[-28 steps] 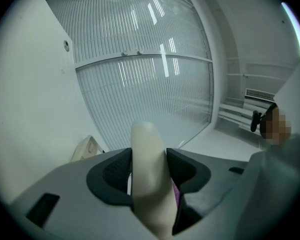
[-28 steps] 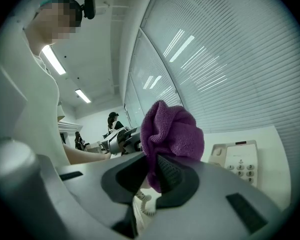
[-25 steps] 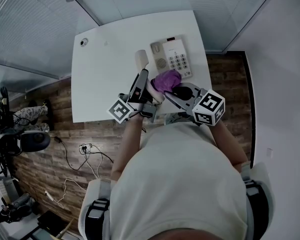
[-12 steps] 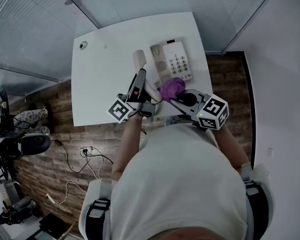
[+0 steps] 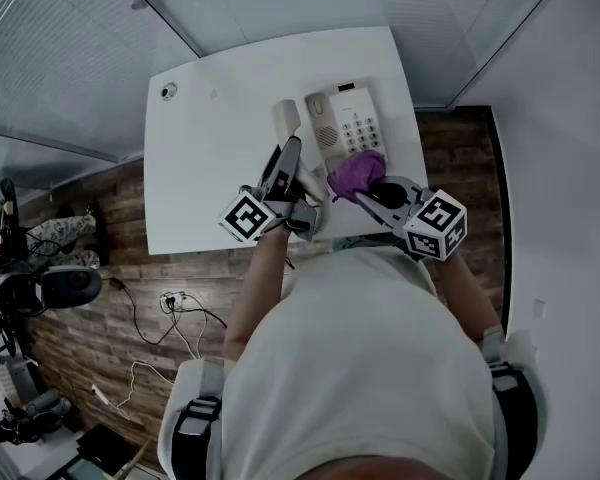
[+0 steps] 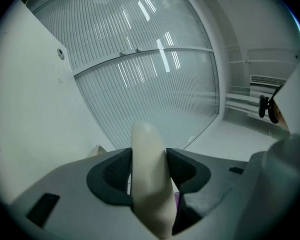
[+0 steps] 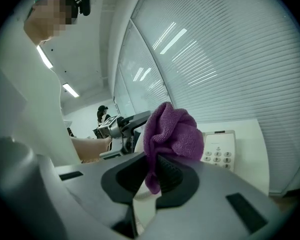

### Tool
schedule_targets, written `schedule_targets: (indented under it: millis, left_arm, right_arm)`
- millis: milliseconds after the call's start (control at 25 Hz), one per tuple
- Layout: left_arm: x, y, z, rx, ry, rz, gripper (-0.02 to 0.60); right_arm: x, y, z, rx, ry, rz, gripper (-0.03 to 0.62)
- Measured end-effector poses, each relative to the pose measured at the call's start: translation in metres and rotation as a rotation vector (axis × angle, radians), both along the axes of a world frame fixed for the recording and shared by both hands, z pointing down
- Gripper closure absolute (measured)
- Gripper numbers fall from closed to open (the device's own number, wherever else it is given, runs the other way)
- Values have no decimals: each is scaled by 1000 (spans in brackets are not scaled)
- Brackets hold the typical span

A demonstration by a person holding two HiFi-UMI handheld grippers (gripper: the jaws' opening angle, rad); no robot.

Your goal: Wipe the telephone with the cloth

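**A:** What has the left claw (image 6: 149, 160) got?

**B:** The cream handset (image 6: 149, 194). Both pads are clamped on its sides, and its rounded end sticks out past the tips. It is off the base.

**A:** And the right claw (image 7: 152, 176)?

**B:** It is closed on the purple cloth (image 7: 172, 129). One fold is pinched between the pads, and the rest bunches up above and ahead of the tips.

**A:** Where's the telephone (image 5: 345, 126)?

**B:** It lies flat on the white worktop (image 5: 205, 168), just ahead of the right claw, with its keypad (image 5: 362, 133) facing up. In the head view the bunched cloth sits over the phone's near edge, below the lowest keys. I can't tell whether it is touching.

**A:** How do the two claws stand?

**B:** They are side by side and near each other. The left claw holds the handset just left of the phone.
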State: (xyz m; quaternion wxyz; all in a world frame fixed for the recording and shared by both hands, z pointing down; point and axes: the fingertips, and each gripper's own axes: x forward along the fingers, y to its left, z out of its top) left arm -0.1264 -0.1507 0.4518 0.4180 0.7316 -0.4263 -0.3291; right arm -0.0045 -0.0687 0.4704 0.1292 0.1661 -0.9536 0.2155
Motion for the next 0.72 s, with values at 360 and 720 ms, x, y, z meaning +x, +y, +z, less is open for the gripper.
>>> schedule_targets:
  millis: [360, 720]
  left_arm:
    - [14, -21, 24, -57, -181, 24, 354]
    - [32, -42, 54, -172, -311, 59, 354]
  right_arm:
    - [15, -50, -10, 44, -15, 171, 548]
    - [15, -74, -15, 32, -40, 187, 548]
